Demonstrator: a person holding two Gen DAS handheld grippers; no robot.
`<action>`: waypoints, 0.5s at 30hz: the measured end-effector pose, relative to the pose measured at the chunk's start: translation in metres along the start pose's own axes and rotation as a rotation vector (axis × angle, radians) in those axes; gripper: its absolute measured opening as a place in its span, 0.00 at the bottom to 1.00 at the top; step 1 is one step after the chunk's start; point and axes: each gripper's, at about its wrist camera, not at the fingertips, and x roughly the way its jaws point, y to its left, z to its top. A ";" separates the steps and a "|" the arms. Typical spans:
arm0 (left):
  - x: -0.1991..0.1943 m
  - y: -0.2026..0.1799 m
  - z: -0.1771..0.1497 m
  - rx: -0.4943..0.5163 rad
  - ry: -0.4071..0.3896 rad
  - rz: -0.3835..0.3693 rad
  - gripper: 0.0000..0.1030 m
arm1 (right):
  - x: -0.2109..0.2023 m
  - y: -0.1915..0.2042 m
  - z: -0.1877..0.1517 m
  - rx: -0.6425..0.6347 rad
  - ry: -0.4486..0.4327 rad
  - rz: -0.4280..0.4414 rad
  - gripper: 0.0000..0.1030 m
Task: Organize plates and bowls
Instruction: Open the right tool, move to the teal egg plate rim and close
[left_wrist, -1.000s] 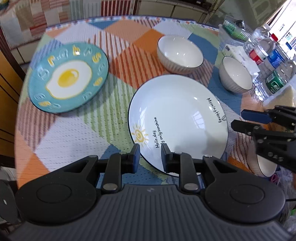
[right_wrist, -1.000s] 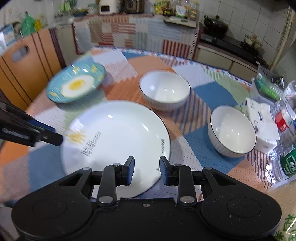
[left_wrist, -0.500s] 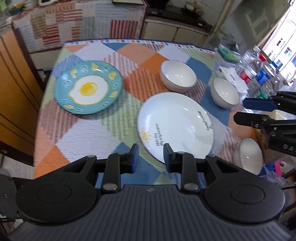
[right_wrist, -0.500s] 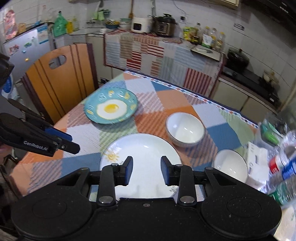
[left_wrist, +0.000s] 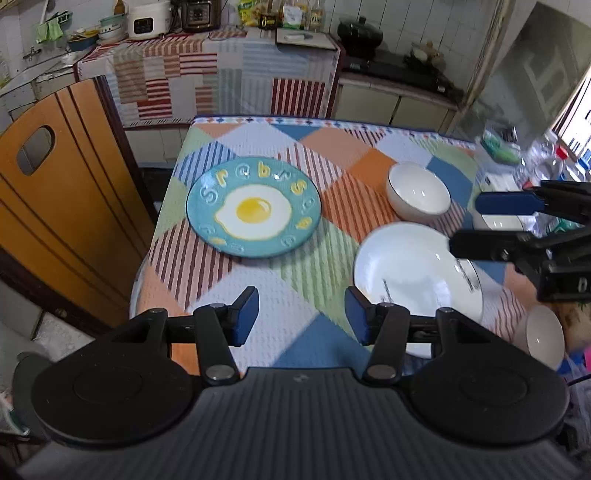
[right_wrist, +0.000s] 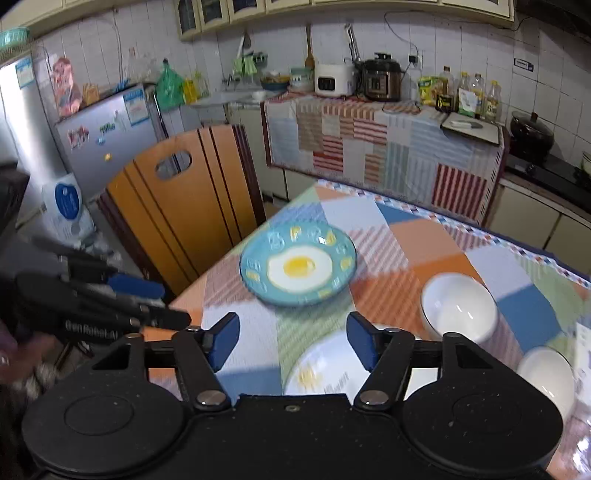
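A teal plate with a fried-egg picture (left_wrist: 255, 208) (right_wrist: 298, 266) lies on the left part of the patchwork table. A large white plate with a sun drawing (left_wrist: 413, 273) (right_wrist: 325, 373) lies to its right. White bowls stand behind and beside it: one (left_wrist: 418, 192) (right_wrist: 459, 307), a second (right_wrist: 546, 376) and a third at the table's near right (left_wrist: 545, 338). My left gripper (left_wrist: 301, 314) hovers above the near table edge, jaws opening, nothing between them. My right gripper (right_wrist: 293, 338) hovers over the white plate's near side, jaws opening and empty; in the left wrist view it stands at the right (left_wrist: 480, 225).
An orange wooden chair back (left_wrist: 55, 192) (right_wrist: 184, 199) stands left of the table. Water bottles and a tissue pack (left_wrist: 535, 173) crowd the far right edge. A counter with a striped cloth (left_wrist: 221, 77) runs behind, and a small fridge (right_wrist: 107, 140) stands at the back left.
Both grippers have risen and pulled back from the white plate, and both sets of jaws have widened from nearly shut. The views now take in more of the kitchen.
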 end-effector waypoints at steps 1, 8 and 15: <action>0.007 0.007 0.001 -0.013 0.007 0.003 0.49 | 0.008 -0.001 0.004 0.010 -0.018 0.006 0.69; 0.055 0.047 0.010 -0.088 -0.027 0.107 0.57 | 0.058 -0.006 0.016 0.049 -0.075 0.027 0.69; 0.105 0.076 0.039 -0.196 0.019 0.064 0.62 | 0.124 -0.026 0.024 -0.002 -0.057 0.059 0.69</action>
